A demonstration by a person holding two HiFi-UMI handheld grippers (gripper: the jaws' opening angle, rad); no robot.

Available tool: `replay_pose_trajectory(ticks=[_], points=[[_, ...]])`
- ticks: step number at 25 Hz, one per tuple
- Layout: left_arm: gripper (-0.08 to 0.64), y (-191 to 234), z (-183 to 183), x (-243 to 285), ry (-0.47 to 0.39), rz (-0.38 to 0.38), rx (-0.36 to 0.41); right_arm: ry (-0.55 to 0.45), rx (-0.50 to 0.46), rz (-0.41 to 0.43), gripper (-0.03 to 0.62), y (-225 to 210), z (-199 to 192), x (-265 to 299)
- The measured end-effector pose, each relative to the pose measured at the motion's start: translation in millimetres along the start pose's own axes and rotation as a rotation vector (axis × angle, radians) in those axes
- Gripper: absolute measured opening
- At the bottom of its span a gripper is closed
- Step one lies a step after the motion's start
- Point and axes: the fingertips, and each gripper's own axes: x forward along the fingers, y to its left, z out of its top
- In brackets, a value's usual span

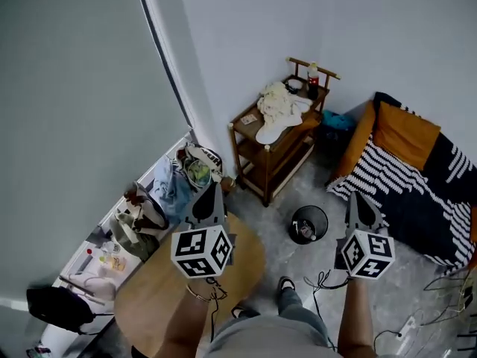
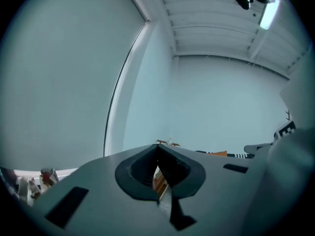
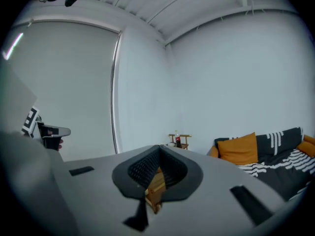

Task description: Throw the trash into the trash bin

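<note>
The black round trash bin stands on the grey floor between my two grippers, with a small pale scrap showing inside it. My left gripper is held high over the edge of the round wooden table, its jaws shut with nothing between them. My right gripper is held just as high to the right of the bin, shut and empty too. In the left gripper view the left gripper points nearly level at the wall. In the right gripper view the right gripper does the same. No loose trash shows near either gripper.
A wooden shelf with a white cloth and a bottle stands against the far wall. A sofa with an orange cushion and a striped blanket is at the right. Bags crowd the windowsill. Cables trail on the floor.
</note>
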Motion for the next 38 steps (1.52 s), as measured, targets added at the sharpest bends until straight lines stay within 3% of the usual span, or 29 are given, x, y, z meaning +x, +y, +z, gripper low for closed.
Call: replay_pose_trajectory(ticks=[2, 5, 11, 16, 38], points=[[0.009, -1, 14, -12, -0.039, -0.005, 0.028, -0.028, -0.039, -0.049, 0.006, -1, 7, -15], [0.009, 5, 17, -20, -0.061, 0.006, 0.011, -0.044, -0.076, -0.087, 0.006, 0, 8, -25], [0.009, 16, 15, -25, -0.052, 0.032, -0.003, -0.053, -0.102, -0.091, 0.006, 9, 17, -21], [0.009, 21, 13, -20, -0.044, 0.043, -0.014, -0.044, -0.181, -0.125, 0.003, 11, 23, -15], [0.009, 7, 7, -10, -0.055, 0.049, -0.066, -0.079, -0.169, -0.146, 0.003, -6, 39, -19]])
